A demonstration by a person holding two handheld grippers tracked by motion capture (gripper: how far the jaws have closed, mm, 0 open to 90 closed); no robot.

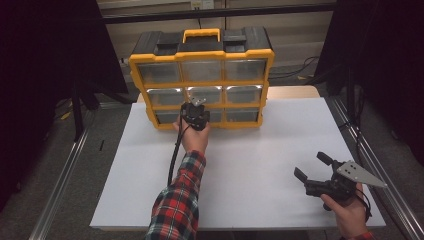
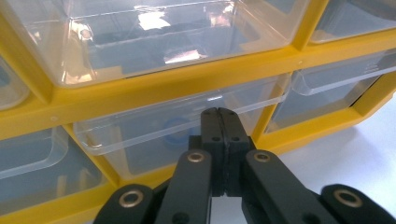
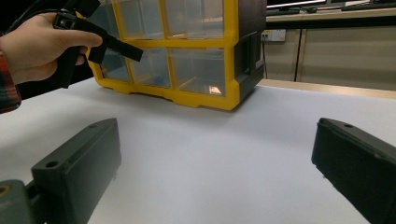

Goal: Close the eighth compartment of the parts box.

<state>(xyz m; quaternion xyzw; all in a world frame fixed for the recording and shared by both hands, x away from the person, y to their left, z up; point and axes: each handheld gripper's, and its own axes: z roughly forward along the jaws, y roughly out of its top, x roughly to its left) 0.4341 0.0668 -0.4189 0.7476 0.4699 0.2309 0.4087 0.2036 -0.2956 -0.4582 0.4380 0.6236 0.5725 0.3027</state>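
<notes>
A yellow and black organiser (image 1: 202, 55) with three rows of clear drawers stands at the back of the white table (image 1: 260, 145). My left gripper (image 1: 197, 107) is held up against the middle drawer of the bottom row (image 2: 154, 135). Its jaws are shut flat together with nothing between them, and the tips (image 2: 219, 113) sit just under that drawer's clear rim. Something blue shows dimly inside the drawer. My right gripper (image 1: 312, 166) rests low near the front right of the table, open wide. Its fingers (image 3: 77, 168) frame bare tabletop, facing the organiser (image 3: 201, 56) and the left gripper (image 3: 114, 46).
Metal rails (image 1: 372, 165) run along both sides of the table, with black curtains beyond. A wooden strip and cables lie behind the organiser. The organiser's yellow carry handle (image 1: 201, 34) lies on top. White tabletop stretches between the organiser and my right gripper.
</notes>
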